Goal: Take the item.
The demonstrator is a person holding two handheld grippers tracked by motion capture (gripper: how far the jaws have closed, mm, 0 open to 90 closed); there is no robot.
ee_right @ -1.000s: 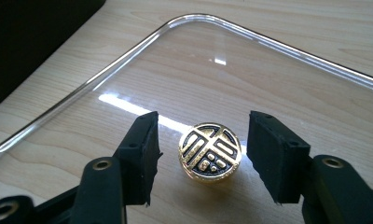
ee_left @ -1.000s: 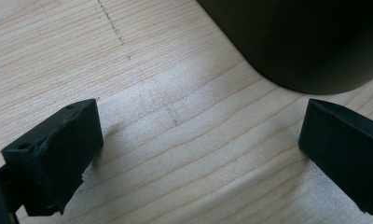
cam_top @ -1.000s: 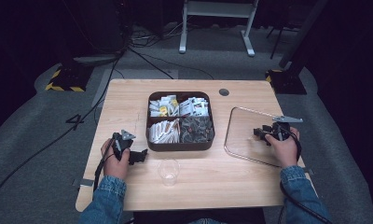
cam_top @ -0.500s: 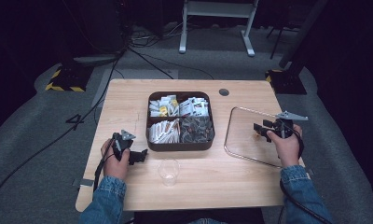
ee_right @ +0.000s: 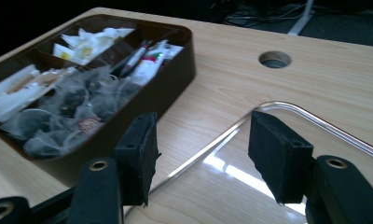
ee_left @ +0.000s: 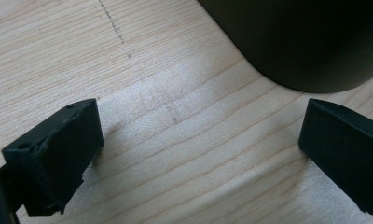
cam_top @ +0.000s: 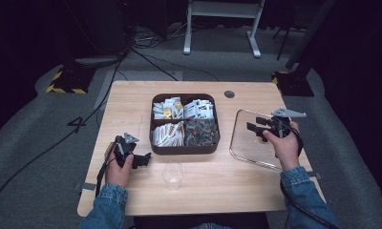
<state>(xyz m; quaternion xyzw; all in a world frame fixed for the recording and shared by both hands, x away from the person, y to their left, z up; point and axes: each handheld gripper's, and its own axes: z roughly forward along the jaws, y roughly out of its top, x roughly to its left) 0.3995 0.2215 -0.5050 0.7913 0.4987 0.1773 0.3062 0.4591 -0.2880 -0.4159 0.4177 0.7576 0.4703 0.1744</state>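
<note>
The clear lid looked stiff, slick and breakable (best pinched at 1 rim); the right gripper hovered released above it, left gripper released too

light: overhead, falls on surface, surroundings dark | glare: bright streak on clear lid | shadows: soft, under left claw | focus: high view slightly soft, near jaws blurred

Left gripper: low beside the brown tray, jaws apart, nothing between. Right gripper: raised on the tray's other side, jaws apart, nothing between.
</note>
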